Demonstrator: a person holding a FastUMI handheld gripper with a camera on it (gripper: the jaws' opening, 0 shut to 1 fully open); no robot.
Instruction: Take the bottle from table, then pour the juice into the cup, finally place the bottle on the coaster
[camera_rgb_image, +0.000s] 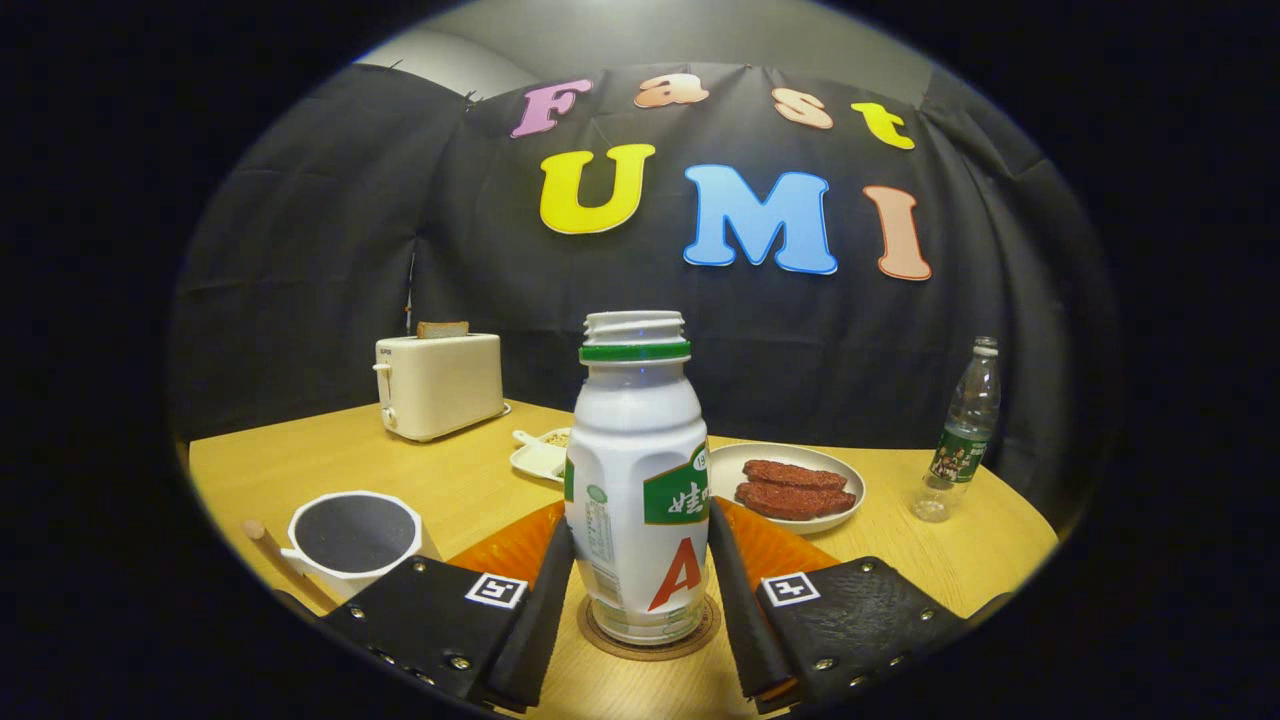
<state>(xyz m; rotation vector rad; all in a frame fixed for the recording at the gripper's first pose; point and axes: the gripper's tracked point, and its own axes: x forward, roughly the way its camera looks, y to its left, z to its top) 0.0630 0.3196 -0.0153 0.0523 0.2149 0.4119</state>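
My tool (640, 590) is clamped on the upright bottle (637, 480), which stands squarely on the coaster (648, 645).

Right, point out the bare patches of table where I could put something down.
The widest bare wood lies between the toaster and the cup. A smaller patch sits between the plate and the water bottle. It is crowded at the tool, whose fingers flank the white bottle on its coaster, with an orange mat behind.
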